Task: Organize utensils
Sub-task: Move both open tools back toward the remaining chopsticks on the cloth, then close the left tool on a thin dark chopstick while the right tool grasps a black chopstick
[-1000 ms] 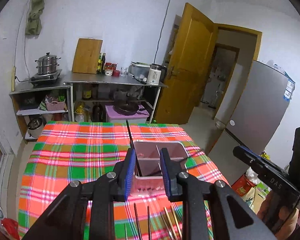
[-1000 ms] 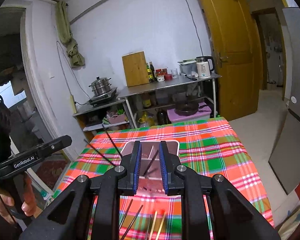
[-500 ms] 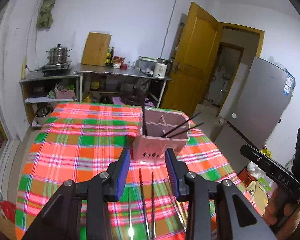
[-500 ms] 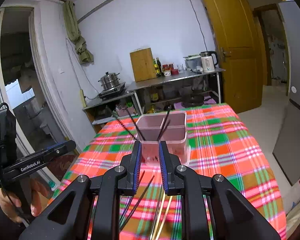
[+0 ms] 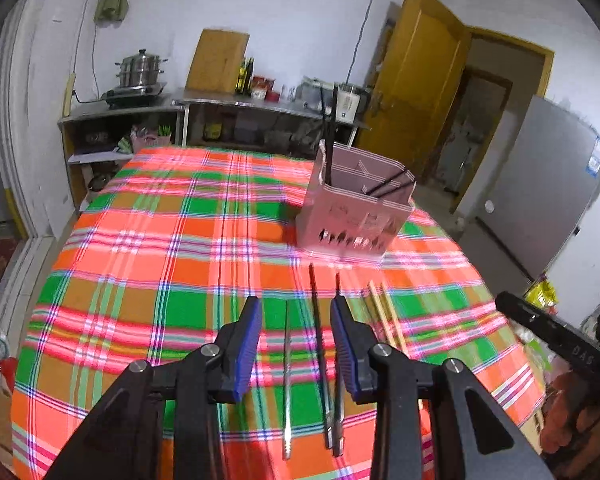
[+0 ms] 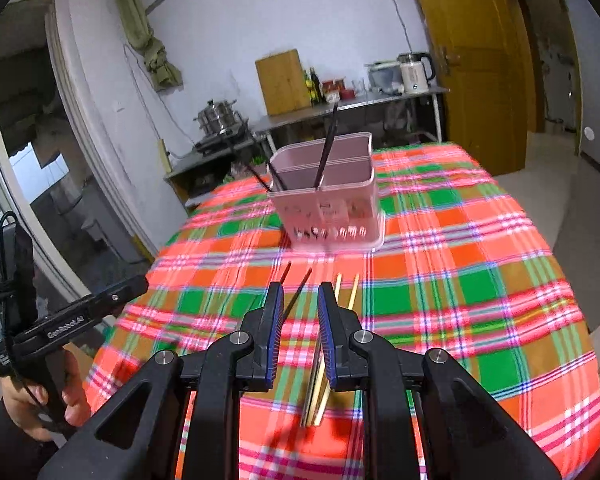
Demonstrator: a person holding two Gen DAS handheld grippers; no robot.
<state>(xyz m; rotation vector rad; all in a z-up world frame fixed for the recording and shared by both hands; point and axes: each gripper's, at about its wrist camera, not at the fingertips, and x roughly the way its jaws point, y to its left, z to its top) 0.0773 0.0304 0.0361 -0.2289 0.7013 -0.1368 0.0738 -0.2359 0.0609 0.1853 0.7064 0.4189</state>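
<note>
Plaid cloth (image 5: pixel 172 264) carries your pink plastic utensil caddy (image 5: pixel 354 216) and loose dark chopsticks (image 5: pixel 318 340). Both your left gripper (image 5: pixel 296 344) and right gripper (image 6: pixel 299 332) hang parted, holding nothing.

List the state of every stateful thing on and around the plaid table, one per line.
Pink plastic utensil caddy: upright, holding black chopsticks.
Loose dark chopsticks: lying flat on the cloth.
Loose bamboo chopsticks: lying flat.
Left gripper: open, empty.
Right gripper: narrowly open, empty.
Yellow wooden door: open.
Steel steamer pot: lidded.
</note>
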